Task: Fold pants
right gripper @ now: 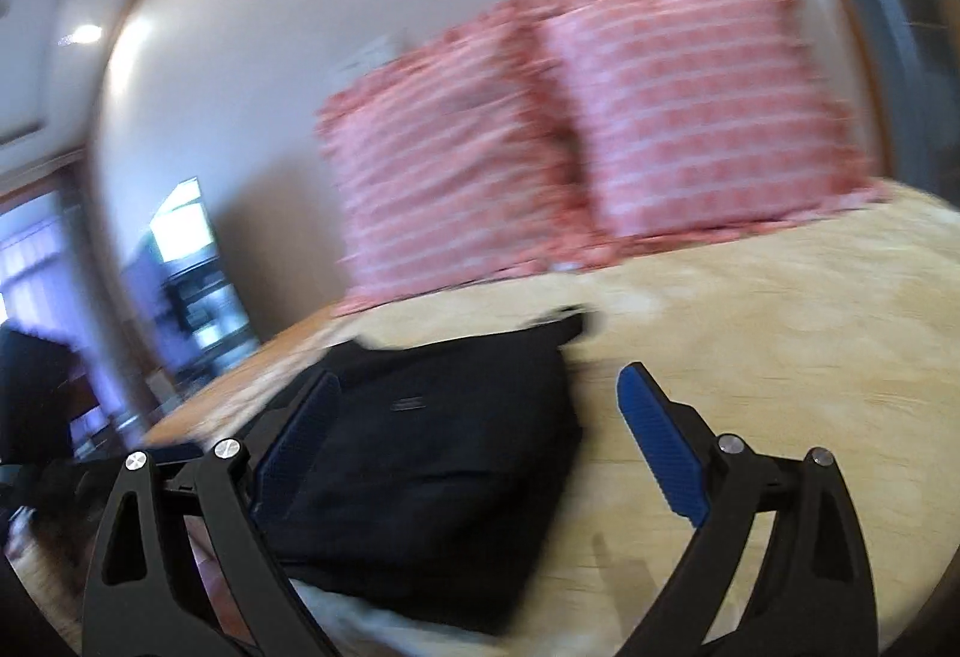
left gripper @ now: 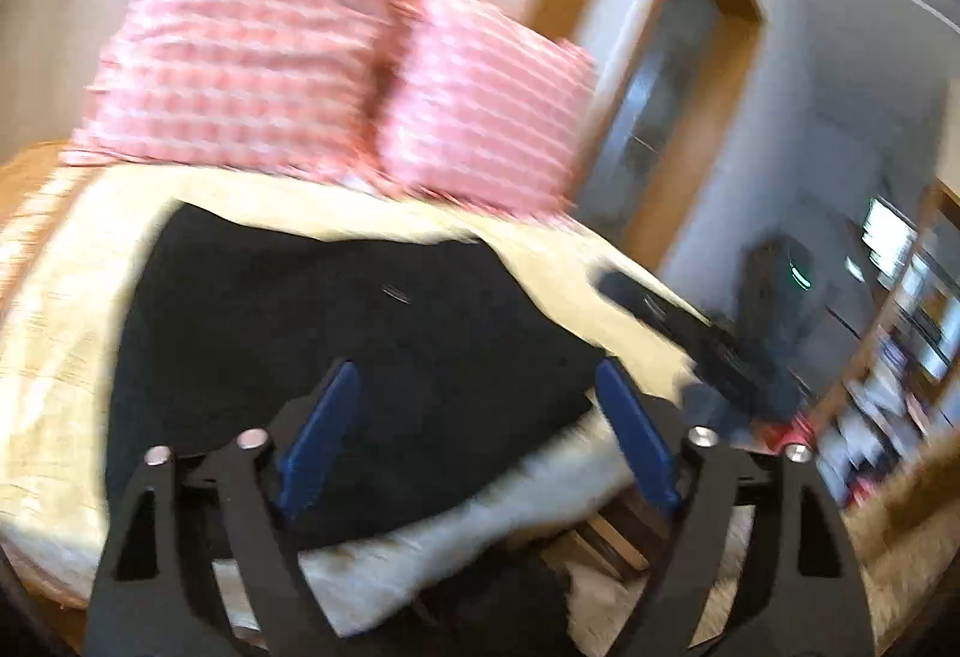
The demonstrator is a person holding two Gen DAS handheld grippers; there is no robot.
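Observation:
The black pants [left gripper: 336, 333] lie folded in a compact stack on the cream bedspread [left gripper: 54, 309], near the bed's front edge. They also show in the right wrist view [right gripper: 444, 453]. My left gripper [left gripper: 474, 375] is open and empty, held just above and in front of the pants. My right gripper [right gripper: 480, 387] is open and empty too, with its left blue pad [right gripper: 300, 441] beside the stack's left edge. The right gripper also shows blurred in the left wrist view [left gripper: 678, 333], at the bed's right side. Both views are motion-blurred.
Two pink striped pillows [left gripper: 336, 57] stand at the head of the bed, behind the pants; they also show in the right wrist view [right gripper: 600, 141]. A wooden door frame [left gripper: 708, 75] and shelves [left gripper: 900, 357] lie to the right. The bed's edge [left gripper: 468, 513] runs below the left gripper.

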